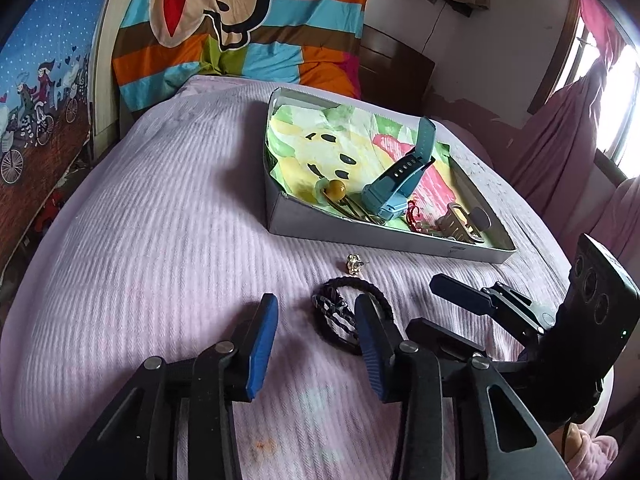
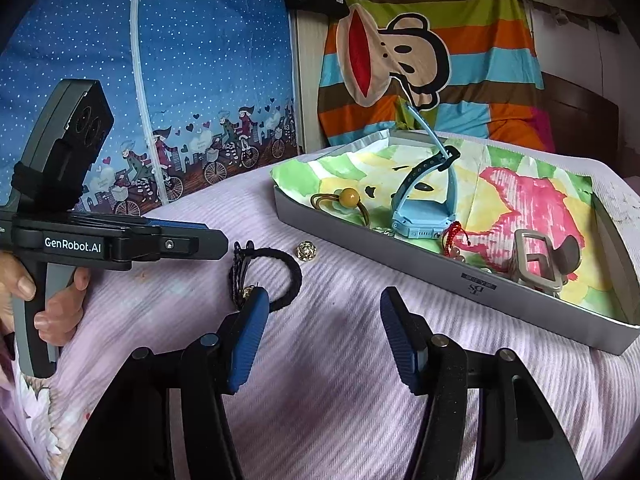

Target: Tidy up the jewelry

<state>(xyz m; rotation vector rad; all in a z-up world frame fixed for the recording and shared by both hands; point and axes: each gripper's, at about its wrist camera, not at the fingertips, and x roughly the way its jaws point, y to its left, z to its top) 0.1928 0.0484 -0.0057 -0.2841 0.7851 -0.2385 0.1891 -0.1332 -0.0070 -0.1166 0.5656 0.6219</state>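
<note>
A grey box (image 1: 380, 236) (image 2: 420, 268) lined with colourful paper sits on the pink bedspread. In it lie a blue watch (image 1: 394, 184) (image 2: 420, 208), a hair tie with a yellow bead (image 1: 337, 191) (image 2: 349, 197), a red cord (image 1: 414, 216) (image 2: 456, 236) and a metal clasp (image 1: 456, 222) (image 2: 538, 260). Outside it lie a small gold earring (image 1: 354, 263) (image 2: 306, 251) and a black braided hair tie (image 1: 344, 312) (image 2: 276, 276). My left gripper (image 1: 316, 308) is open, its right finger over the black tie. My right gripper (image 2: 324, 304) is open and empty, just right of the tie.
A striped cartoon pillow (image 1: 240, 20) (image 2: 432, 60) leans at the head of the bed. A blue patterned curtain (image 2: 160, 80) hangs on the left. Pink curtains and a window (image 1: 600, 100) are on the right.
</note>
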